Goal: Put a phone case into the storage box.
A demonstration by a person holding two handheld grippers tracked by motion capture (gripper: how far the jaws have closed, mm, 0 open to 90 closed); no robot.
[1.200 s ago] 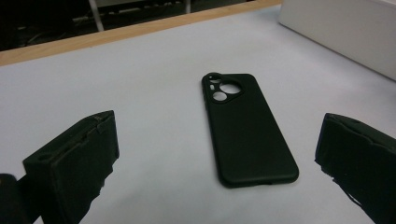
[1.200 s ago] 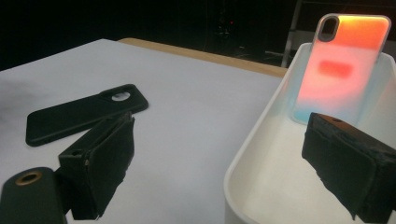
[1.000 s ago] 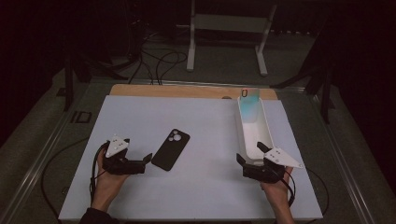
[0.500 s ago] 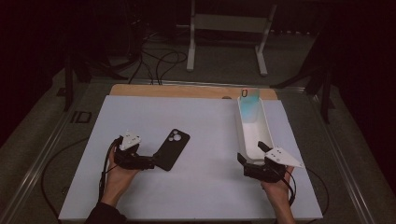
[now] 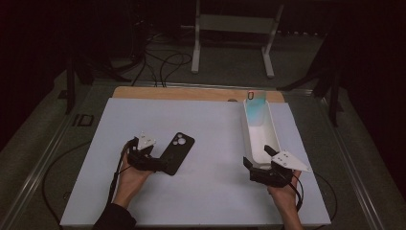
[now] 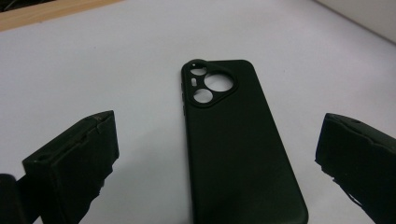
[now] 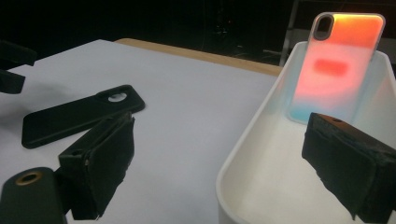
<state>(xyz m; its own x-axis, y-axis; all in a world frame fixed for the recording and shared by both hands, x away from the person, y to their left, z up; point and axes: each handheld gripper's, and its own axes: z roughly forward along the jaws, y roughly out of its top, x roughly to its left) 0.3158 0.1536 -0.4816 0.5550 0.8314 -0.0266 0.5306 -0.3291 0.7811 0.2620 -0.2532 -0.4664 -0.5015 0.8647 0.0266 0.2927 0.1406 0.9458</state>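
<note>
Lying flat, black phone case (image 6: 236, 140) | camera end away from left hand-held gripper (image 6: 210, 158) | jaws wide, straddling it

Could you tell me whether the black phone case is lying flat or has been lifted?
Flat: the black phone case lies back-up on the white table, between the open left gripper jaws, ungripped.

left tool (image 5: 160, 164) low, jaws spread wide; right tool (image 5: 258, 164) low too, jaws wide apart
</note>
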